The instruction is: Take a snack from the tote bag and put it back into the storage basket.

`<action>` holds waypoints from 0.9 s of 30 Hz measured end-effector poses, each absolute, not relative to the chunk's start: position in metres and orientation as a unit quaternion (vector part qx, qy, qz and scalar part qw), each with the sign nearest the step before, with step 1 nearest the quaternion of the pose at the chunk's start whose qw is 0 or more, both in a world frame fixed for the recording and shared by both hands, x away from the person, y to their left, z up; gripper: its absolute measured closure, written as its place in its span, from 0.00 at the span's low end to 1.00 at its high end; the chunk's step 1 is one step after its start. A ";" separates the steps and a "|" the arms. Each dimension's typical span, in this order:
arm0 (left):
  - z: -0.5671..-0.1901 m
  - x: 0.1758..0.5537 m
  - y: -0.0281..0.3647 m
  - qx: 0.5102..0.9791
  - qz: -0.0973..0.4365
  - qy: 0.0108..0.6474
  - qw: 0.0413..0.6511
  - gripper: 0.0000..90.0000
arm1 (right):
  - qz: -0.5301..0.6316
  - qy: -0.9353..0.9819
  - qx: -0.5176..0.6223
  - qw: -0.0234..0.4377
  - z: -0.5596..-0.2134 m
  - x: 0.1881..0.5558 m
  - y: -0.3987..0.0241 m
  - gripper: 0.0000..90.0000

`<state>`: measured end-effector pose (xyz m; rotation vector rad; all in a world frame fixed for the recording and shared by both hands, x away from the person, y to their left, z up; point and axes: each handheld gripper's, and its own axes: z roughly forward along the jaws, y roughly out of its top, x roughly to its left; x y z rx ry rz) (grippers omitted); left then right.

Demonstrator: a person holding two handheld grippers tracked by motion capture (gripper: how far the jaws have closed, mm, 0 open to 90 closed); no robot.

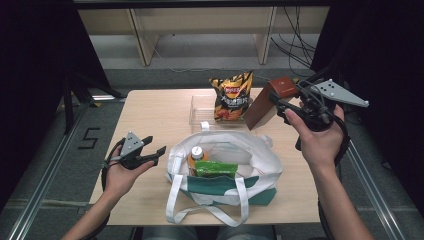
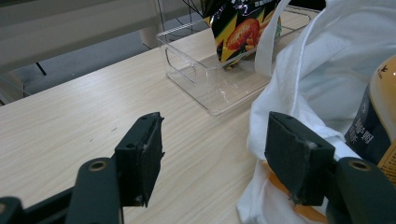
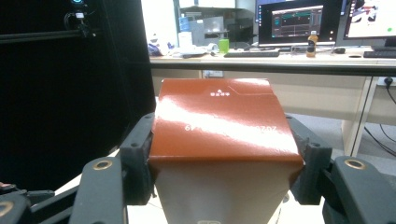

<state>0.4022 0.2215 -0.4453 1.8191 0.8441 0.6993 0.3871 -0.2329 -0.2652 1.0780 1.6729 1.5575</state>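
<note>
Working at a pale wood-grain table set on grey flooring, we see dark curtains at both sides and a light wooden desk frame beyond. Our right gripper is raised over the table's far right part, its jaws clamped on the two sides of a brown box. Our left gripper rests low near the left edge, jaws spread wide with nothing between them, just beside a white tote bag holding a bottle and a green packet. Behind the bag, a chip bag stands in a clear tray. Monitors sit on a far desk.
</note>
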 end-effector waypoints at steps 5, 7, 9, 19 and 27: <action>-0.445 0.402 0.221 0.748 0.287 0.347 0.487 0.40 | 0.587 0.631 0.406 0.303 -0.266 0.391 -0.233 0.43; -0.445 0.402 0.222 0.748 0.287 0.347 0.487 0.40 | 0.585 0.631 0.409 0.303 -0.266 0.392 -0.232 0.43; -0.446 0.402 0.222 0.748 0.287 0.347 0.487 0.40 | 0.584 0.632 0.405 0.309 -0.266 0.395 -0.232 0.43; -0.446 0.402 0.222 0.747 0.287 0.349 0.488 0.40 | 0.577 0.632 0.416 0.308 -0.268 0.403 -0.226 0.43; -0.445 0.401 0.223 0.748 0.288 0.356 0.481 0.40 | 0.574 0.634 0.416 0.309 -0.274 0.413 -0.224 0.43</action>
